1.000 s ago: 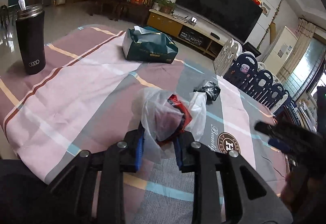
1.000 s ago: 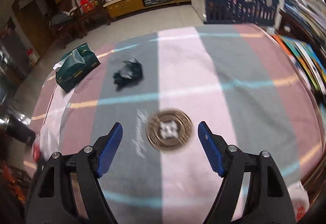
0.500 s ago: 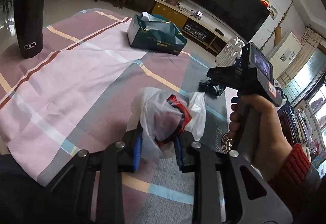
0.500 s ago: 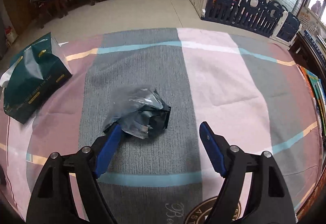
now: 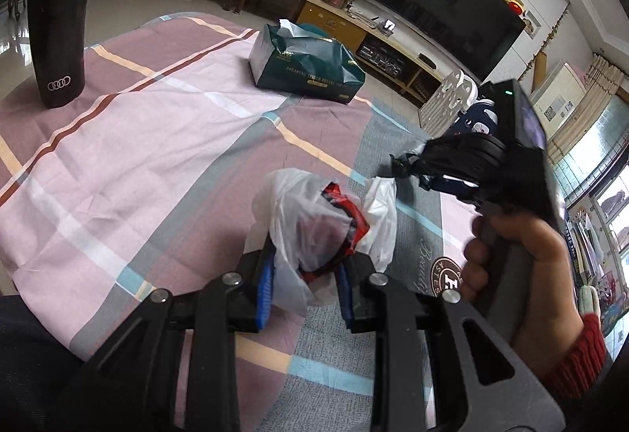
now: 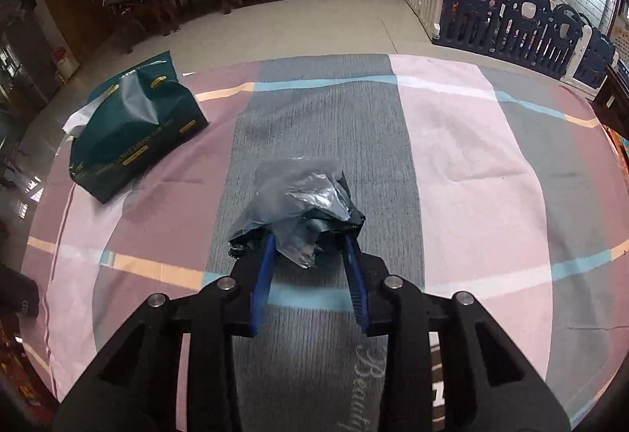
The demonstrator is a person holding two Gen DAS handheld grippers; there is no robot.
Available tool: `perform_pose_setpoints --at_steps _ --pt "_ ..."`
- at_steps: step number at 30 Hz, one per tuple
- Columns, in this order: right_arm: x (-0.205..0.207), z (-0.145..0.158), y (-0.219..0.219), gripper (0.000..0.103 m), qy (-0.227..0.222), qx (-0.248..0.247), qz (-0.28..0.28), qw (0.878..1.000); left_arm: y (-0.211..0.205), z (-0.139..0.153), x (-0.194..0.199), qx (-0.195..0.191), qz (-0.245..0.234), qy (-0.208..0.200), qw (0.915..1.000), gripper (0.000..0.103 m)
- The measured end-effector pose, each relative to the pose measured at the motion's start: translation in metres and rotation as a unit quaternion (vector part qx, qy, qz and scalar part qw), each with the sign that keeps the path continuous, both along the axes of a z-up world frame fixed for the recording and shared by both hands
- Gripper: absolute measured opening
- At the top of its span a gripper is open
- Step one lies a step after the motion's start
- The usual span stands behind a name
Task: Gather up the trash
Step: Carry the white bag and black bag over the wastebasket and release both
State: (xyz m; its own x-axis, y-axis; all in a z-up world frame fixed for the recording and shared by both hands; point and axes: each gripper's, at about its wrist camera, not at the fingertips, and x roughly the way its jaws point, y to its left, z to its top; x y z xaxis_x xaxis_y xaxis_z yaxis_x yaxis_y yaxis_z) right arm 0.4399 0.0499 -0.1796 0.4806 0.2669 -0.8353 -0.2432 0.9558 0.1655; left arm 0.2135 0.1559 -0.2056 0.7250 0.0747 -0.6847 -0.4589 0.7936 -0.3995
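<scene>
Left wrist view: the left gripper (image 5: pixel 302 288) is clamped on a white plastic bag (image 5: pixel 310 231) with red-and-black wrapping (image 5: pixel 348 217) inside; its 2 blue pads pinch the bag's lower part just above the tablecloth (image 5: pixel 137 141).
Right wrist view: the right gripper (image 6: pixel 310 267) is closing its jaws around a crumpled grey-black plastic bag (image 6: pixel 298 204); the bag sits between the 2 blue pads, which touch its lower folds, and it lies on the grey stripe of the cloth.
Right hand: a hand (image 5: pixel 523 259) with a red knitted cuff (image 5: pixel 578 357) holds the right tool's handle, seen from the left camera, just right of the white bag.
Tumbler: a black cup (image 5: pixel 57 35) with a steel rim stands at the far left edge of the table; it bears the 4 silver Audi rings.
Tissue pack: a dark green soft pack (image 5: pixel 308 66) with white tissue poking out lies at the far side; gold lettering runs along its side, too small to read with confidence.
Tablecloth writing: a round brown badge (image 5: pixel 446 276) with a large letter sits by script reading "Beauty" (image 6: pixel 363 385).
</scene>
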Motion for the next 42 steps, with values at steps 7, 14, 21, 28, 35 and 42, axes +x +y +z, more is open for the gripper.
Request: perform_pose_setpoints --at_steps 7,14,21,28,35,42 --pt "-0.073 0.027 -0.05 0.035 -0.029 -0.005 0.011 1.0 -0.004 0.0 0.001 0.007 -0.007 0.004 0.9999 0.027" --pt "-0.142 0.026 -0.103 0.035 -0.022 -0.02 -0.022 0.999 -0.012 0.002 0.004 0.026 -0.026 0.006 0.9993 0.026" --pt "-0.201 0.037 -0.134 0.035 -0.032 -0.02 -0.036 0.999 -0.025 0.013 0.001 0.064 -0.046 -0.001 0.9969 0.024" --pt "-0.258 0.073 -0.173 0.035 -0.091 -0.021 -0.063 0.994 -0.052 0.045 -0.033 0.073 -0.066 -0.003 0.9951 0.024" --pt "-0.307 0.107 -0.227 0.035 -0.128 -0.009 -0.108 0.986 -0.107 0.114 -0.079 0.137 -0.127 -0.063 0.9803 0.024" --pt "-0.351 0.134 -0.27 0.035 -0.161 0.008 -0.134 0.978 -0.153 0.17 -0.122 0.164 -0.167 -0.116 0.9653 0.024"
